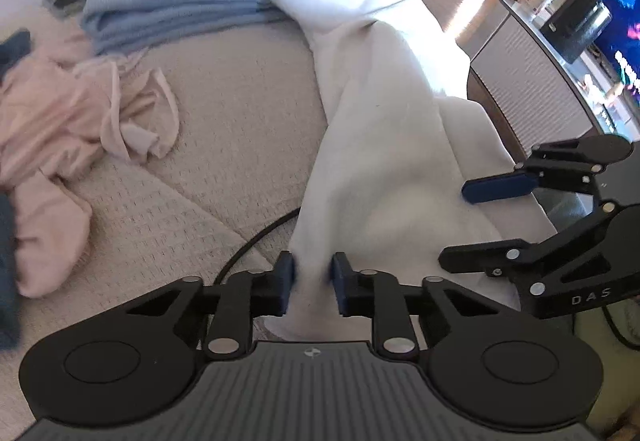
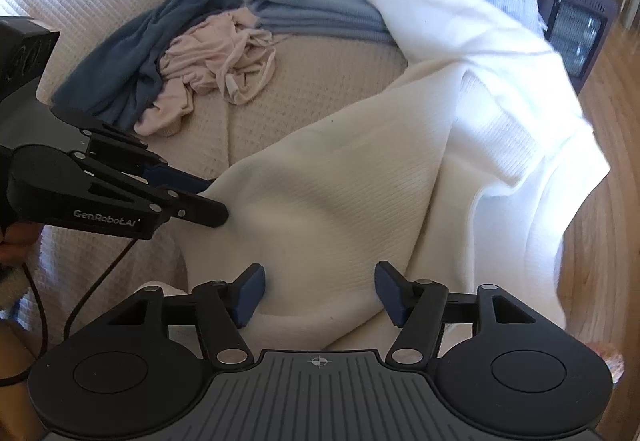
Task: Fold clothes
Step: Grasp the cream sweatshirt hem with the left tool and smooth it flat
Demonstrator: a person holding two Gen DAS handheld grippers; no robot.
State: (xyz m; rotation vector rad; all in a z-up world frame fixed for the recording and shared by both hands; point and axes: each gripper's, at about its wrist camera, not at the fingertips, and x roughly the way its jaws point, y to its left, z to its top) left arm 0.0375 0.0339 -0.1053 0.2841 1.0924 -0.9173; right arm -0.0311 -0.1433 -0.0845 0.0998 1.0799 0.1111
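Left gripper (image 1: 312, 283) clenched on white cloth (image 1: 360, 129) edge; right gripper (image 2: 320, 291) released, jaws apart over it.

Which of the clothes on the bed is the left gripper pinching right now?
The cream-white garment. The left gripper is shut on a fold of it; the pink, dark blue and folded light-blue pieces lie untouched.
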